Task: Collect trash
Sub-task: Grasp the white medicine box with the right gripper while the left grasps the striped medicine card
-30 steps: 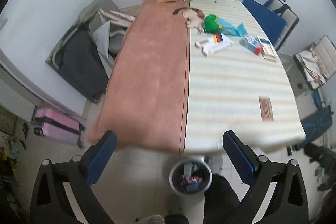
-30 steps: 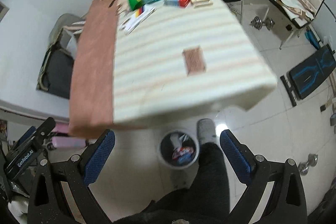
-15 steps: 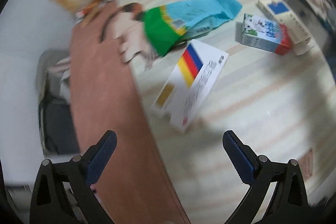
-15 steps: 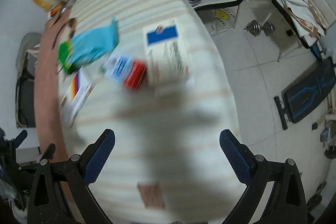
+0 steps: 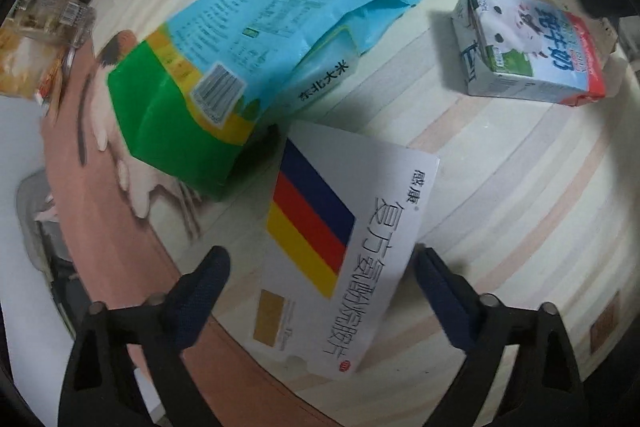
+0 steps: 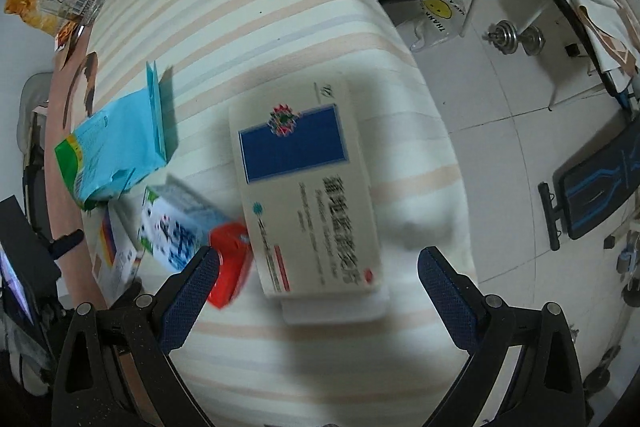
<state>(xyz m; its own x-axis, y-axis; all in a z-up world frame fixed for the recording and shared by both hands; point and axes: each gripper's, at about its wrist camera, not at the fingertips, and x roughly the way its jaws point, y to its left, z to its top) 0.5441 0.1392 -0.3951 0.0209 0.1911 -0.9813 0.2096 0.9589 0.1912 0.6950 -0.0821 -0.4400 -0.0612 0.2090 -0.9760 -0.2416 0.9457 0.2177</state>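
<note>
Hovering: left gripper [image 5: 322, 269] fingers apart over striped box [image 5: 340, 251]; right gripper [image 6: 318, 265] fingers apart over blue-panel box [image 6: 304, 195].

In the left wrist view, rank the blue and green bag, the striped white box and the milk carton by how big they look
1. blue and green bag
2. striped white box, though nearest the camera, so unsure
3. milk carton

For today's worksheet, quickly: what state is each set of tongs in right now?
Left tongs: open, holding nothing, straddling the striped white box.
Right tongs: open, holding nothing, above the blue-panel box.
</note>
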